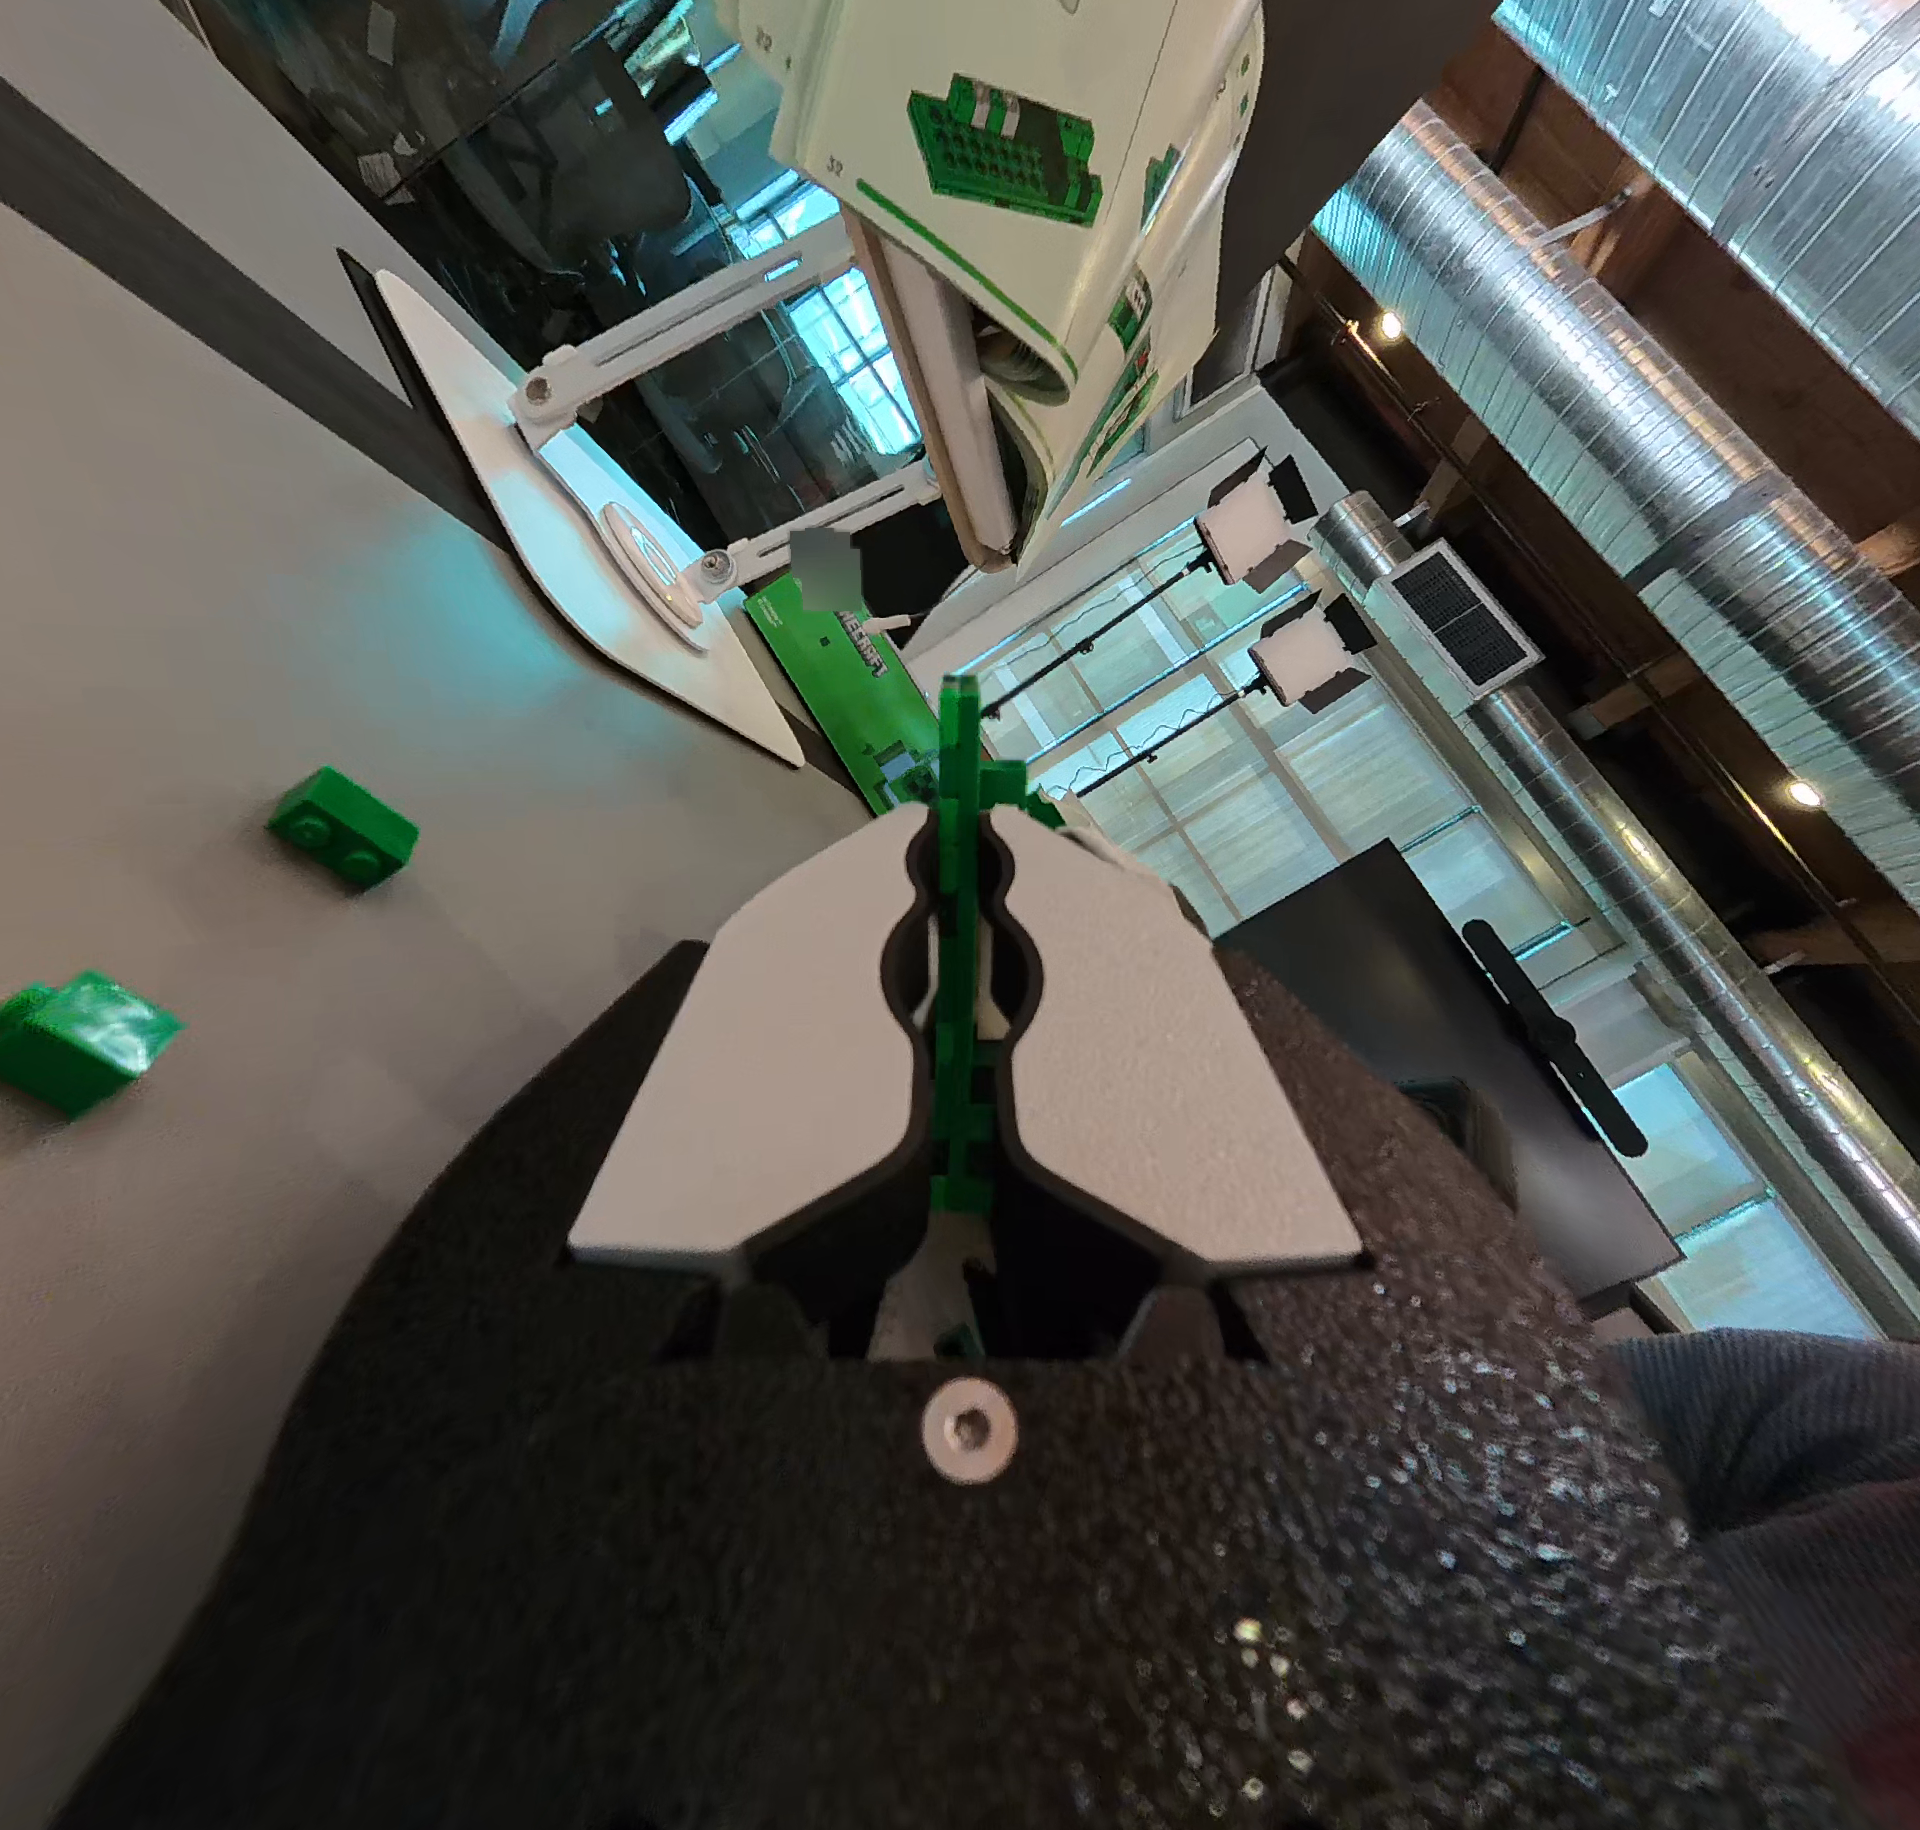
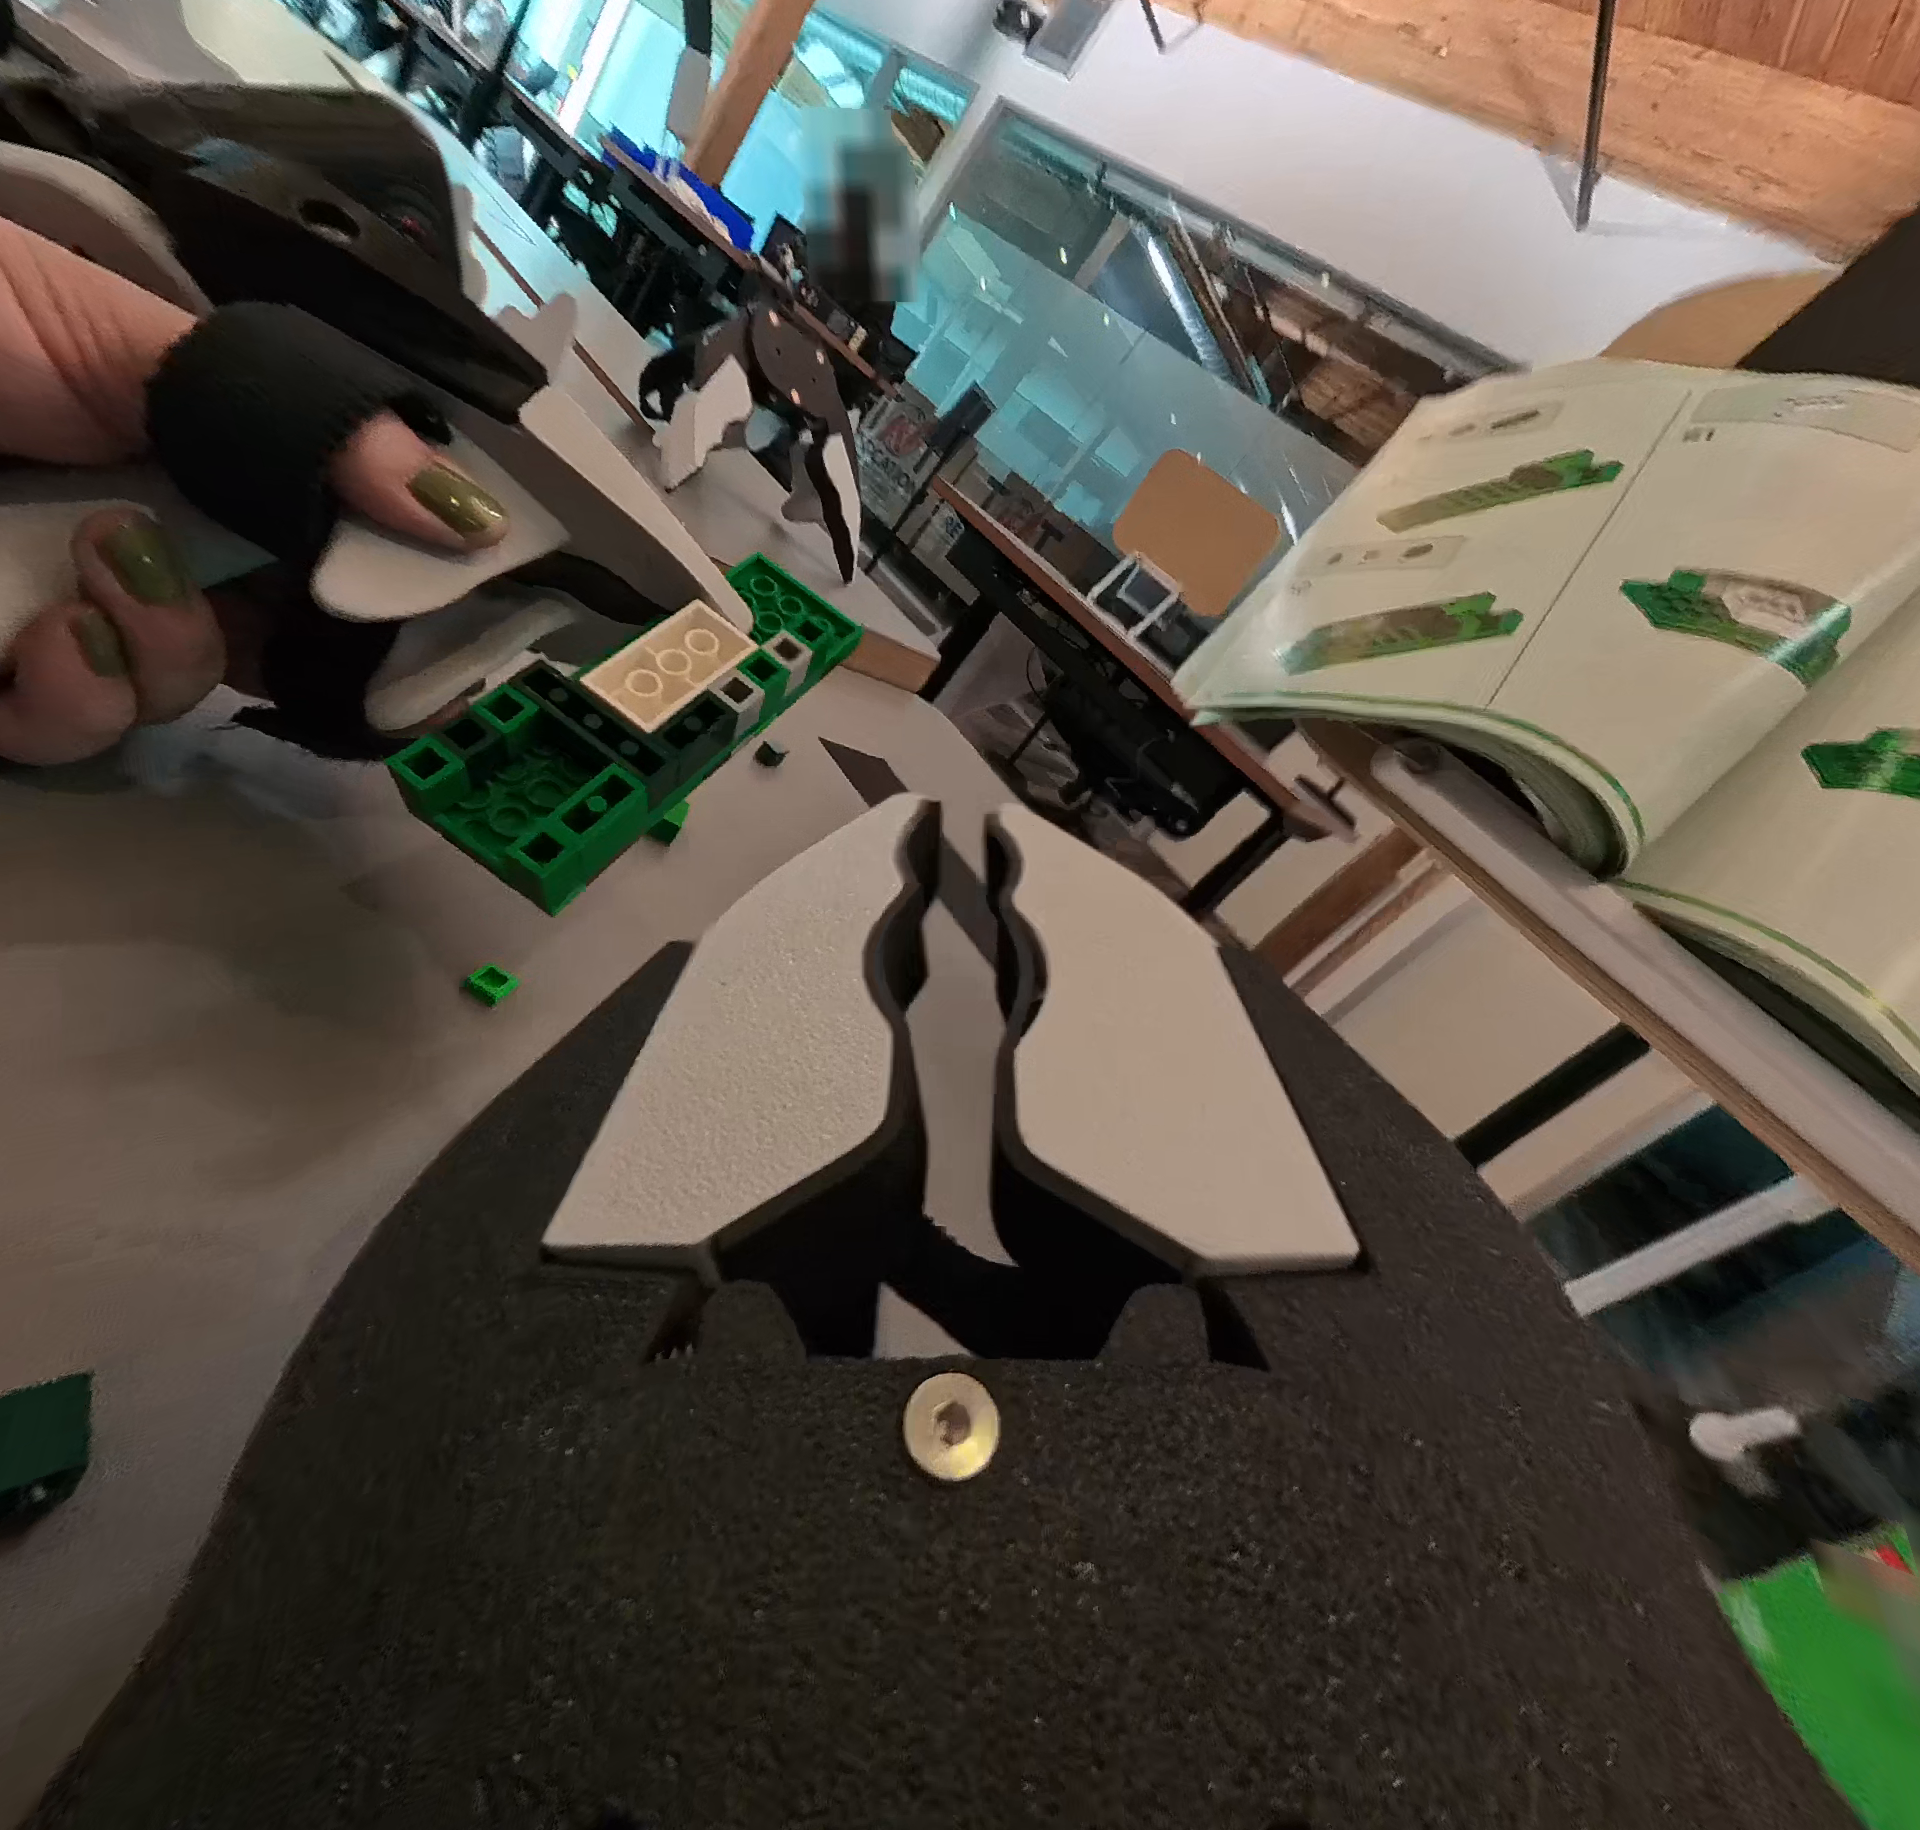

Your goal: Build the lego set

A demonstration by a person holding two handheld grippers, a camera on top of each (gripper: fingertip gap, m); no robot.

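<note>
My left gripper (image 1: 961, 824) is shut on the green lego assembly (image 1: 961, 949), seen edge-on between its fingers and held above the table. In the right wrist view the same assembly (image 2: 623, 731) shows its underside, green with black, grey and a cream plate, gripped by the left gripper (image 2: 582, 627) in a gloved hand (image 2: 239, 492). My right gripper (image 2: 961, 835) is nearly shut and empty, to the right of and below the assembly. Two loose green bricks lie on the table, one (image 1: 343, 830) nearer, another (image 1: 83, 1037) at the left edge.
An open instruction booklet (image 2: 1621, 617) rests on a stand at the right, also overhead in the left wrist view (image 1: 997, 128). A small green piece (image 2: 490, 983) lies on the grey table (image 2: 208, 1105). A green box (image 1: 842, 679) stands behind. Another gripper (image 2: 790, 409) sits far back. Tip to tip, the grippers are about 7 cm apart.
</note>
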